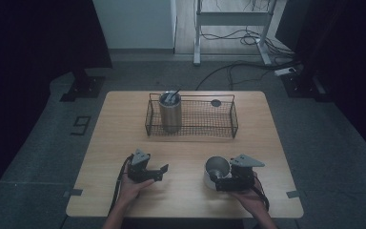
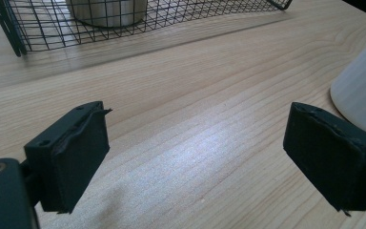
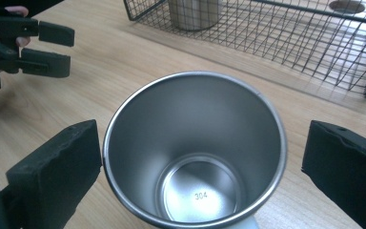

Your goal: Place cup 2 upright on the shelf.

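i have the right tool wide open around the steel cup, which stands upright on the counter in front of the wire basket; the pads are not pressing yet. it looks light, rigid and slick (bare polished metal), so i'd clamp across the rim. the left tool is open and empty.

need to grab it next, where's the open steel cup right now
In the high view the steel cup stands on the table's near right part, between the open jaws of the right hand-held gripper, in front of the wire basket.
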Demonstrator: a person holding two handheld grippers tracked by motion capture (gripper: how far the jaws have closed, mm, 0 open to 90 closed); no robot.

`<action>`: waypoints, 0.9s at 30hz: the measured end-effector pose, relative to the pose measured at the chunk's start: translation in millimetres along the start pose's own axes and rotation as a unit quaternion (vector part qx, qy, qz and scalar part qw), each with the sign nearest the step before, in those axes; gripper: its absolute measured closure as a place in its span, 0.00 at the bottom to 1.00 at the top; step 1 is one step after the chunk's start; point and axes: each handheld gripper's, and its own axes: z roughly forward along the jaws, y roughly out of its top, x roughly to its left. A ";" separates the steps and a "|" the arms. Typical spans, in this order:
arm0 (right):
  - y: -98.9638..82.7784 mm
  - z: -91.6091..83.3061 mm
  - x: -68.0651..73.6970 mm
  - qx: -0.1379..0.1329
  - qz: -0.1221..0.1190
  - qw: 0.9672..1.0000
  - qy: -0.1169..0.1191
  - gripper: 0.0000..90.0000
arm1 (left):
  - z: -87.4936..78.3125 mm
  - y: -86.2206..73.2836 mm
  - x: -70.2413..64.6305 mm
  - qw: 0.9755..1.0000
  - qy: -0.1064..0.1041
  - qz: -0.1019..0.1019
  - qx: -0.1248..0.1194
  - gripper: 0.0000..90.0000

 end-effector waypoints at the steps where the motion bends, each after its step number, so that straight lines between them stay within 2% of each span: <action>1: -0.2 0.6 0.6 0.002 -0.002 1.000 0.002 0.00 | 0.1 -0.1 -0.2 1.000 0.000 -0.001 0.001 0.09; 6: -0.8 4.7 3.7 0.012 -0.012 1.000 0.002 0.00 | 1.0 -0.6 -0.2 1.000 -0.003 -0.001 0.002 0.09; 9: -0.4 8.3 4.8 0.017 -0.018 1.000 0.000 0.00 | 1.5 -0.7 -0.1 1.000 -0.017 -0.007 0.001 0.09; 19: -5.2 19.4 6.4 0.038 -0.033 0.999 -0.010 0.00 | 1.8 -1.3 0.4 1.000 -0.018 -0.005 0.001 0.09; 22: -7.2 21.4 6.1 0.040 -0.036 0.998 -0.013 0.06 | 1.8 -1.5 0.7 1.000 -0.018 -0.005 0.002 0.09; 27: -8.3 21.7 5.2 0.038 -0.046 0.998 -0.012 0.07 | 1.8 -1.6 1.4 1.000 -0.017 -0.006 0.002 0.09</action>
